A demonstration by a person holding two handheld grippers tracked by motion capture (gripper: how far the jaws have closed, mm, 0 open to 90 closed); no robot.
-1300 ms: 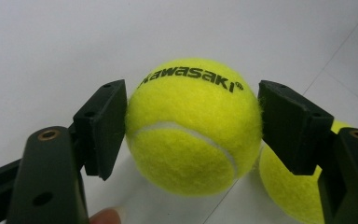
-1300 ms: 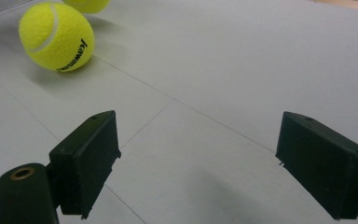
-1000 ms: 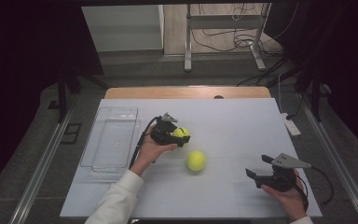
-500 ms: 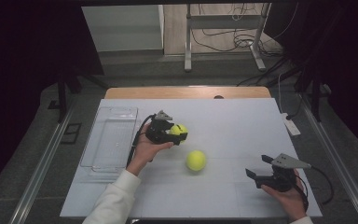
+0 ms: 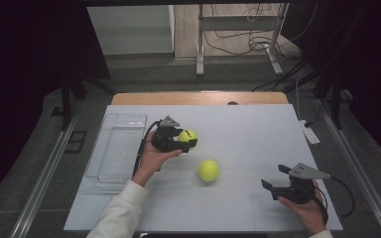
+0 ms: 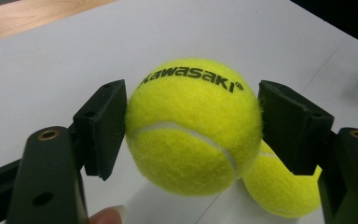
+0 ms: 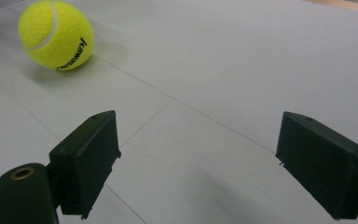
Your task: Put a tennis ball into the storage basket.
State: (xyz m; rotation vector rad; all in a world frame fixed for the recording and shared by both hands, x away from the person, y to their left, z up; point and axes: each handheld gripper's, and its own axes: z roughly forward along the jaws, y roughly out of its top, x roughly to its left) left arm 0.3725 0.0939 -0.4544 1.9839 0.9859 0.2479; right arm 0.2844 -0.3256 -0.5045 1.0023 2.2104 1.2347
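Left gripper view, tennis ball point(image 6: 193, 126) clamped between jaws, right gripper point(image 5: 278, 183) jaws apart

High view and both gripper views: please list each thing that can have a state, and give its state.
Left hand-held gripper: shut on the held tennis ball, lifted off the table.
Held tennis ball: clamped between the two pads, printed name facing up.
Loose tennis ball: lying free on the white table, touched by nothing.
Right hand-held gripper: open, nothing between its jaws.
Clear tray: flat on the table's left side, empty.
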